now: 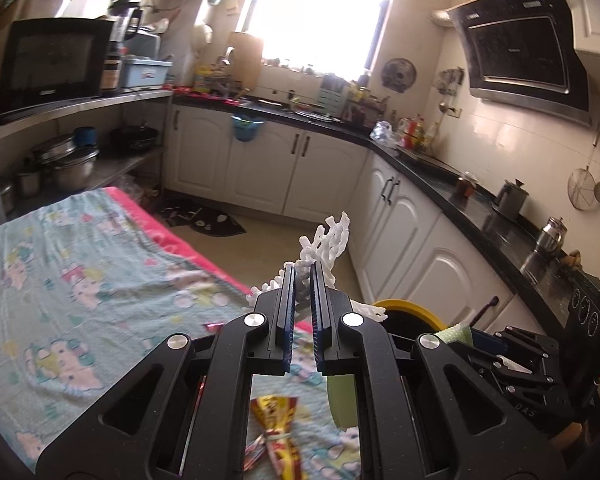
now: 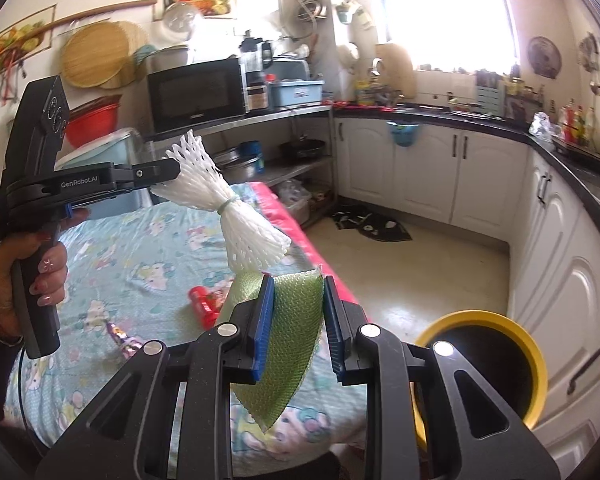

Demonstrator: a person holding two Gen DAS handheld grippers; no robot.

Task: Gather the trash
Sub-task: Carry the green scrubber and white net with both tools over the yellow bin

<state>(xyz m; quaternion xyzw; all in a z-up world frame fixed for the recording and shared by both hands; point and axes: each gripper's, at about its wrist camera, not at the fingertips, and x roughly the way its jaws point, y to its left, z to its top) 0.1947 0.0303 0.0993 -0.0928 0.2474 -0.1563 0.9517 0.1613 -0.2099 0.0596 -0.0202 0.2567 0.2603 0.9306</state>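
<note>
While left gripper (image 2: 176, 170) pinches white foam net (image 2: 224, 204), right gripper (image 2: 296, 312) clamps green foam sheet (image 2: 296, 320), seemingly folded.

I see a bright window (image 1: 320, 8) flooding the kitchen with light. Below it, white cabinets (image 1: 260, 164) under a black countertop (image 1: 428, 164) wrap rightward. Left of the window a microwave (image 2: 198, 90) sits on steel shelving (image 2: 260, 114); beneath, pale floor (image 2: 412, 272).

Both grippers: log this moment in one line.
left gripper: shut on white foam net | right gripper: shut on green foam sheet | yellow-rimmed bin: nearby
</note>
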